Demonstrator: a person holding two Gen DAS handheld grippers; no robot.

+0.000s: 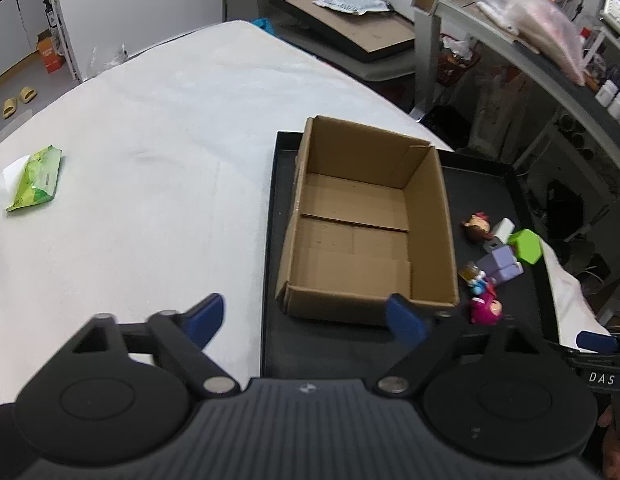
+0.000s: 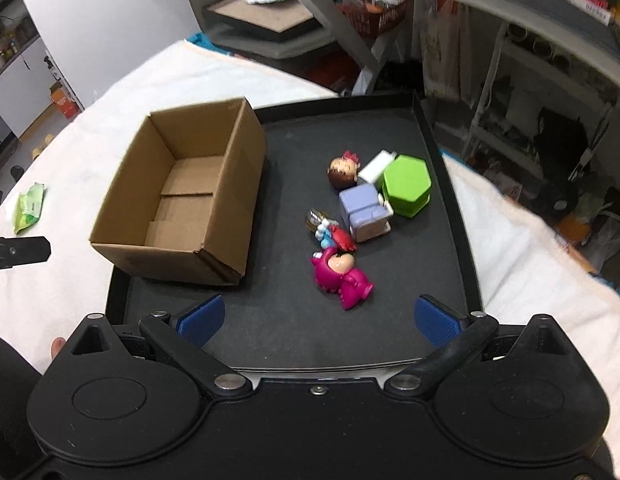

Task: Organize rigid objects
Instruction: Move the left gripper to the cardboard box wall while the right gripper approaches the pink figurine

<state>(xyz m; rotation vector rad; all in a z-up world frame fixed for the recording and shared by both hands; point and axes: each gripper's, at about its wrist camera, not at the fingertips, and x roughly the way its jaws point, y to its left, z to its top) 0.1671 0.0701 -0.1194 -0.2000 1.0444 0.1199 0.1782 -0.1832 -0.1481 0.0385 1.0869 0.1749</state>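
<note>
Magenta plastic figurine (image 2: 342, 278): lying on black tray (image 2: 450, 184), just ahead of right gripper (image 2: 318, 320), jaws spread, empty. Judged light, stiff, slick; to be pinched across torso. Left gripper (image 1: 306, 320) spread, empty, before open cardboard box (image 1: 430, 216).

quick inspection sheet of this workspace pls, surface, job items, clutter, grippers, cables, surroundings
surface: white cloth with a black tray on it
job's things: empty cardboard box and small toys on the tray: pink figure, green hexagonal box, purple block
clutter: green packet on the cloth
grippers: left gripper and right gripper both open, nothing between the fingers
cables: nothing seen
surroundings: crowded shelves
</note>
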